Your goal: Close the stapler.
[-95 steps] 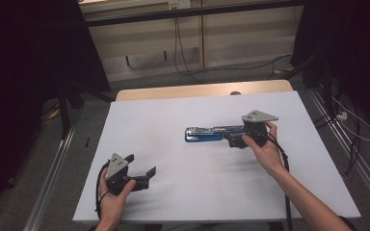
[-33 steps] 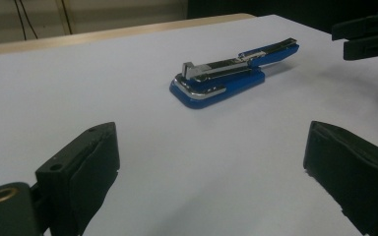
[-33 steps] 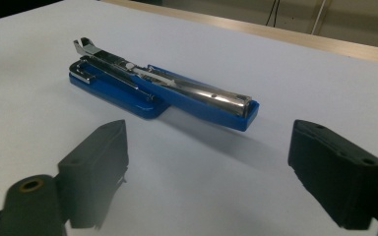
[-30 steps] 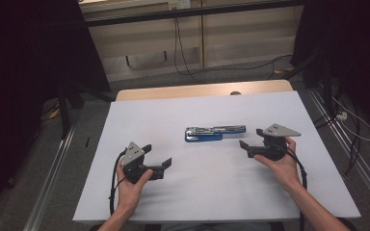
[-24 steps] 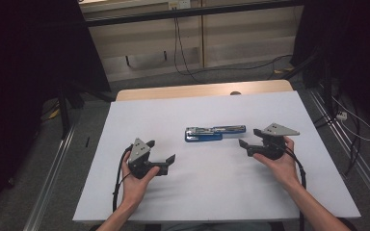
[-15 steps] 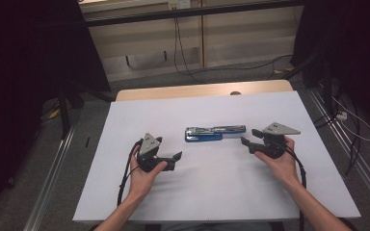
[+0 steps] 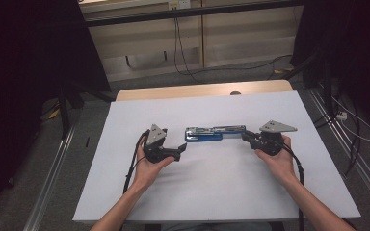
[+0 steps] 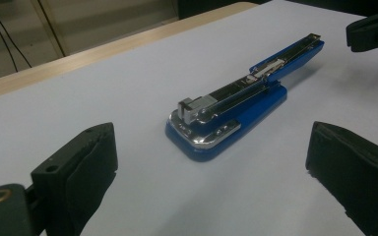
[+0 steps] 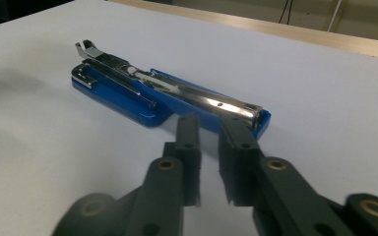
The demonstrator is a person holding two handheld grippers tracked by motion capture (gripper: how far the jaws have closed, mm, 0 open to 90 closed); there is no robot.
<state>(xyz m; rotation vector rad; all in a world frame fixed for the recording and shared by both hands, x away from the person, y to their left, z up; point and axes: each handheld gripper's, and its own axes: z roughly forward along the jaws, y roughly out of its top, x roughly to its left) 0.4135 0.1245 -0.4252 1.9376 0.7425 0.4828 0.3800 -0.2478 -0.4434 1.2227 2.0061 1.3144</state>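
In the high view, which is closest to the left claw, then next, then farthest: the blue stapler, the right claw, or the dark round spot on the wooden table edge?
1. Blue stapler: just past the left claw, toward the table's middle.
2. Right claw: beyond the stapler's other end, on the right side.
3. Dark round spot: on the wooden edge at the far side.

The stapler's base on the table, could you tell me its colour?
Blue, under a silver metal top; the stapler shows best in the left gripper view.
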